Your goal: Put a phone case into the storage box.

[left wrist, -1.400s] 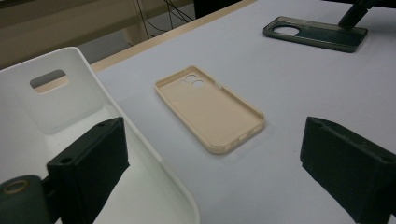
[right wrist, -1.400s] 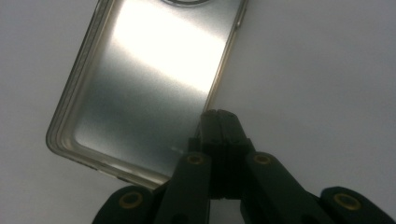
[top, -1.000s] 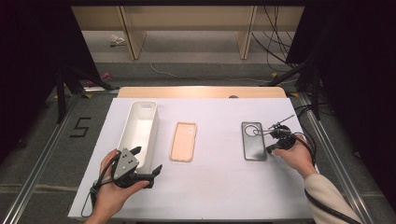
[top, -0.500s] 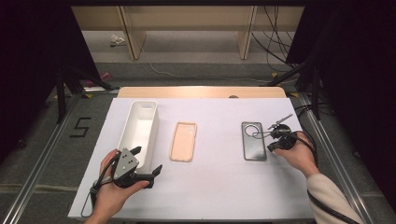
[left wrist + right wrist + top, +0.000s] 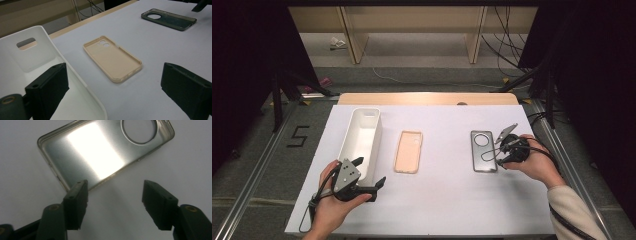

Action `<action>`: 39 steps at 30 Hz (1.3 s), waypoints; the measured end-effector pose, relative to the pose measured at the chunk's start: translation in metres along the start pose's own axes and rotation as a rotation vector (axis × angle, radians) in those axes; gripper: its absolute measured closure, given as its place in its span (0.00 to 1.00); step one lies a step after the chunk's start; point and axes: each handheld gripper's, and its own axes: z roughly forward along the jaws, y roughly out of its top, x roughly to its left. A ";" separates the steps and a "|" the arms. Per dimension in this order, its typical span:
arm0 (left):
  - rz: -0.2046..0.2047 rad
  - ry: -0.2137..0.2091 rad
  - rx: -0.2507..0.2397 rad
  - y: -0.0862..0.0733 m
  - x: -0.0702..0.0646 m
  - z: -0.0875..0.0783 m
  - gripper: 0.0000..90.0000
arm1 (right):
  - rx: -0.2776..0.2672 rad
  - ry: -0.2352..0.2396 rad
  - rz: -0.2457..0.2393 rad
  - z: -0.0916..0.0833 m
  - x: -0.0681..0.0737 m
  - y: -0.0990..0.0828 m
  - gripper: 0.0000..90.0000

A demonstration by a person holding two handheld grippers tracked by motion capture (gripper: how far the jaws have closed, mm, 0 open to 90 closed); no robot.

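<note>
the dark phone case [image 5: 483, 151] lies flat on the white surface [image 5: 447, 200] at centre right of the high view, touching nothing. the right tongs [image 5: 504, 148] sit just at its right edge; their jaws have just been opening and now stand wide, nothing between them. to do well, back off without nudging the case. the left tongs [image 5: 368, 173], lower left, gape wide and empty beside the white bin [image 5: 361, 137], near the beige case [image 5: 408, 151].
</note>
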 end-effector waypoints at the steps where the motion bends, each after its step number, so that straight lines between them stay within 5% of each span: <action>1: 0.000 0.000 0.000 0.000 0.000 0.000 0.08 | 0.000 0.000 0.000 0.000 0.000 0.000 0.37; 4: 0.000 -0.001 0.000 0.000 0.000 0.000 0.08 | 0.035 0.026 -0.079 0.002 0.009 0.006 0.30; 11: 0.000 -0.001 0.000 0.000 0.000 0.001 0.08 | 0.070 0.035 -0.183 0.004 0.021 0.016 0.29; 39: -0.001 -0.006 0.001 -0.001 -0.001 0.001 0.08 | 0.186 0.017 -0.351 0.028 0.039 0.040 0.40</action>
